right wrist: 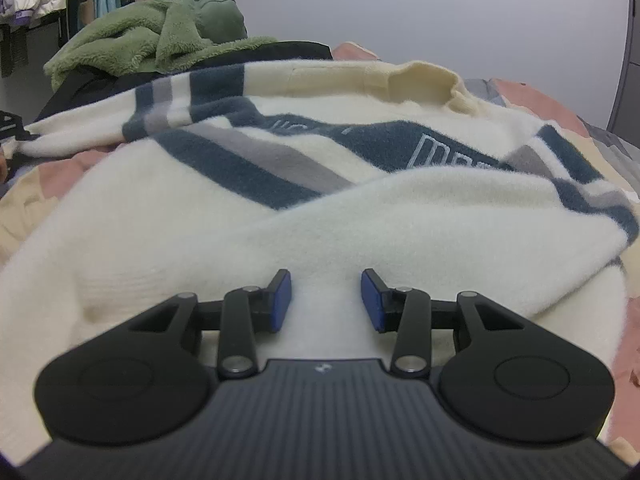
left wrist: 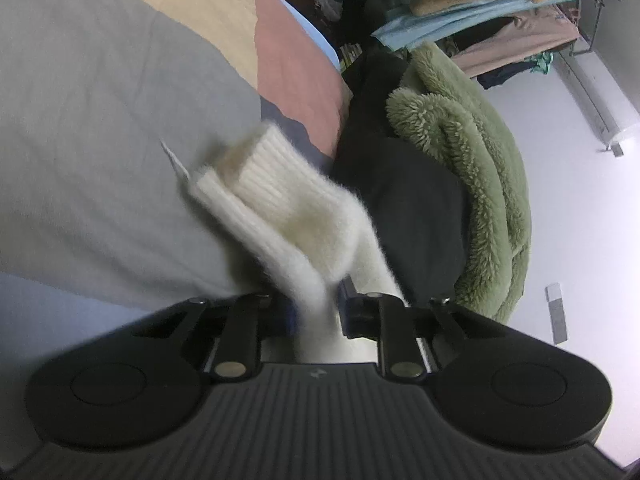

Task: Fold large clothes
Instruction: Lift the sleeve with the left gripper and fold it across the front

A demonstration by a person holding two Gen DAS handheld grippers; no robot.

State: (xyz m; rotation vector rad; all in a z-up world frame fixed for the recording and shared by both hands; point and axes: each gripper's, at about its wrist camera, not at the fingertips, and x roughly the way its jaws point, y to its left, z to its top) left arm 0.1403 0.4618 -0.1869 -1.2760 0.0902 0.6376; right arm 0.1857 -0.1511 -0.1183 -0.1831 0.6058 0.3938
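Observation:
A cream sweater [right wrist: 160, 232] with navy and grey stripes lies spread on the bed, one sleeve folded across its front. My right gripper [right wrist: 326, 300] is open and empty, hovering just over the sweater's lower body. In the left wrist view my left gripper [left wrist: 316, 312] is shut on the sweater's other sleeve; the ribbed white cuff [left wrist: 276, 184] sticks out past the fingers, lifted above the bed.
A patchwork bedspread [left wrist: 100, 100] in grey, cream and pink covers the bed. A green fleece [left wrist: 472, 168] and a black garment [left wrist: 400, 192] are piled at the bed's edge; the fleece also shows in the right wrist view [right wrist: 152, 36]. A clothes rack [left wrist: 500, 12] stands beyond.

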